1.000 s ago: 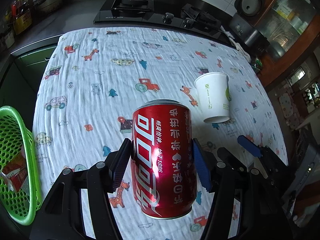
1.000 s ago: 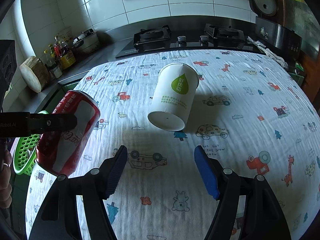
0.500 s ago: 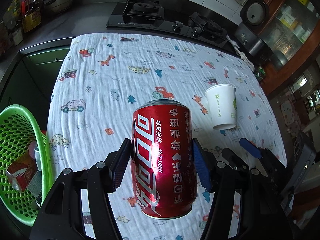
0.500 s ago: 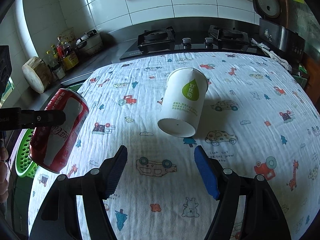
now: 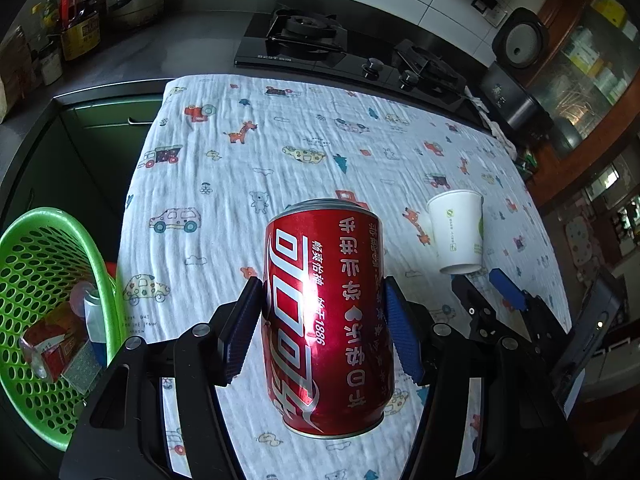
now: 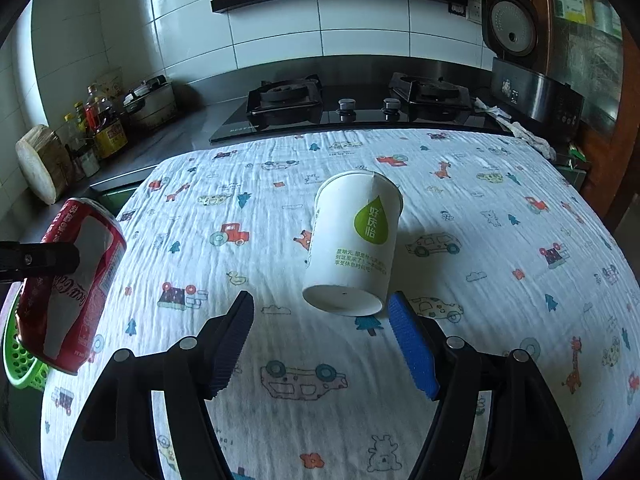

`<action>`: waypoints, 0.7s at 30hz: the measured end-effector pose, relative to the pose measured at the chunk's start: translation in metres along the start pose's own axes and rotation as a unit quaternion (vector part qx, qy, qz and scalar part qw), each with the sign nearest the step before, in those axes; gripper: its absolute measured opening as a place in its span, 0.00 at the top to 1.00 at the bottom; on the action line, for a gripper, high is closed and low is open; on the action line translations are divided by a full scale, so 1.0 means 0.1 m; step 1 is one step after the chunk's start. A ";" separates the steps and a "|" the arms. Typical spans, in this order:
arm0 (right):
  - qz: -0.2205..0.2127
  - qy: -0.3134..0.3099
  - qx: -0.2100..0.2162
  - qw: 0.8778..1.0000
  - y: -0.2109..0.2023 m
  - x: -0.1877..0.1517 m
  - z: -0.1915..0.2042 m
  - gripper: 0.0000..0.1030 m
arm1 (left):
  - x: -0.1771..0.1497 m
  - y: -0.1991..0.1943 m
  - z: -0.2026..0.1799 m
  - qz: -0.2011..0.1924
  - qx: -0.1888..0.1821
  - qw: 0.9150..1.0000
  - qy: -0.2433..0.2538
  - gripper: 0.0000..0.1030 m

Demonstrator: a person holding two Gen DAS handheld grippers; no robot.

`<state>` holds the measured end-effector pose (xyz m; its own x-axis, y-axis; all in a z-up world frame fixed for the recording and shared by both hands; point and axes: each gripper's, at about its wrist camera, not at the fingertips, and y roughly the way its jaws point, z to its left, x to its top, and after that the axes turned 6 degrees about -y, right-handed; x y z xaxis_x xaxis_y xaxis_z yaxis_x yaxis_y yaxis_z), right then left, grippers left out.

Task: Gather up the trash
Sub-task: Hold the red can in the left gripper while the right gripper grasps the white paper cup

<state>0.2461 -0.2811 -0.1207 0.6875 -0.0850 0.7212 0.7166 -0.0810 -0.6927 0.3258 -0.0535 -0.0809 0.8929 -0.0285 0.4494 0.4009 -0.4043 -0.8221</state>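
A red soda can (image 5: 324,312) hangs above the patterned cloth (image 5: 224,168), and my left gripper (image 5: 322,292) is shut on its sides. The same can (image 6: 68,288) shows at the left edge of the right wrist view, over the cloth's left border. A white paper cup (image 6: 352,240) with a green drop logo lies on its side, base towards me. My right gripper (image 6: 320,305) stands open just short of that base, touching nothing. From the left wrist view the cup (image 5: 458,232) and the right gripper (image 5: 484,286) sit at the right. A green basket (image 5: 94,248) stands off the cloth's left edge.
The basket holds several pieces of trash, among them a red packet (image 5: 52,344). A gas stove (image 6: 340,104) lies behind the cloth, a rice cooker (image 6: 524,76) at the back right, and bottles (image 6: 100,128), a pot and a wooden block (image 6: 40,164) at the back left.
The left gripper has carried the can leftwards, and more of the green basket has come into its view. The right gripper has drawn closer to the paper cup.
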 end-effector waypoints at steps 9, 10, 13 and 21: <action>0.009 0.001 -0.069 0.998 0.25 0.03 0.16 0.34 | 0.04 0.04 0.12 0.000 -0.003 1.000 -0.009 0.42; 0.008 -0.003 -0.080 0.997 0.27 0.03 0.17 0.29 | 0.05 0.04 0.12 -0.001 -0.002 1.000 -0.009 0.42; 0.003 -0.029 -0.113 0.993 0.31 0.04 0.22 0.27 | 0.07 0.05 0.15 -0.002 -0.004 1.000 -0.012 0.42; 0.010 -0.044 -0.114 0.992 0.42 0.04 0.20 0.38 | 0.07 0.15 0.24 0.007 -0.001 1.000 -0.020 0.42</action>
<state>0.2813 -0.2647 -0.1468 0.7163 -0.0036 0.6977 0.6640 -0.3036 -0.6833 0.3433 -0.0376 -0.0989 0.9057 0.0029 0.4239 0.3885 -0.4060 -0.8272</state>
